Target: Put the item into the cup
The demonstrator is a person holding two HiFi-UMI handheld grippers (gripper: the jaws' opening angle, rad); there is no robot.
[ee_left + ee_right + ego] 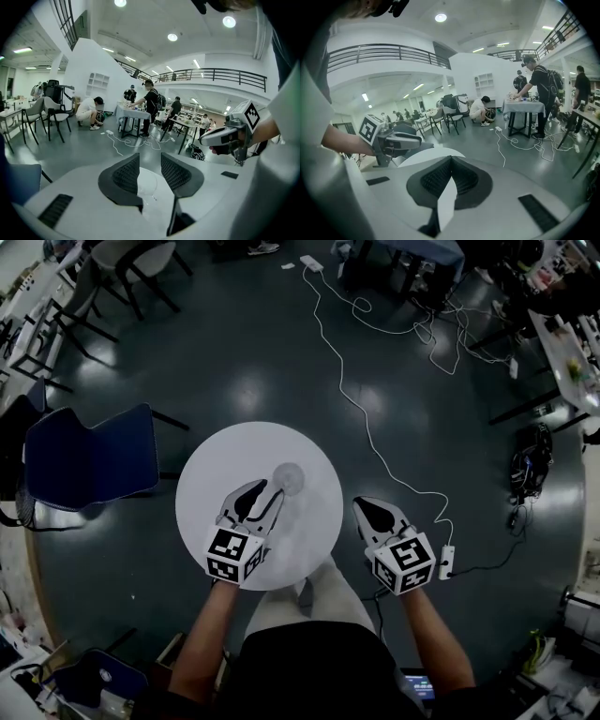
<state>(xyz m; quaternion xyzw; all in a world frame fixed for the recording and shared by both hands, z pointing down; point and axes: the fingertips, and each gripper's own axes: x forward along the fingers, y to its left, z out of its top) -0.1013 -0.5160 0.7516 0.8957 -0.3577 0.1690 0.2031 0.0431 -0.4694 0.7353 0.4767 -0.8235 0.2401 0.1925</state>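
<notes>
On the table (214, 474), the cup (288, 477) stands just ahead of the left gripper (272, 489), which is nearer, jaws spread. Right gripper (359, 504), jaws pressed together, hangs off-table. Item not discernible.

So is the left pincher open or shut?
Open: the jaws of the left gripper stand apart, and the clear cup shows through the gap.

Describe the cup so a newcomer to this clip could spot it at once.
Find the round white table in the middle of the dark floor. On it, just beyond the tips of the open left tongs, stands the cup. It is clear, a faint round outline against the white top, unlike the black tongs beside it.
</notes>
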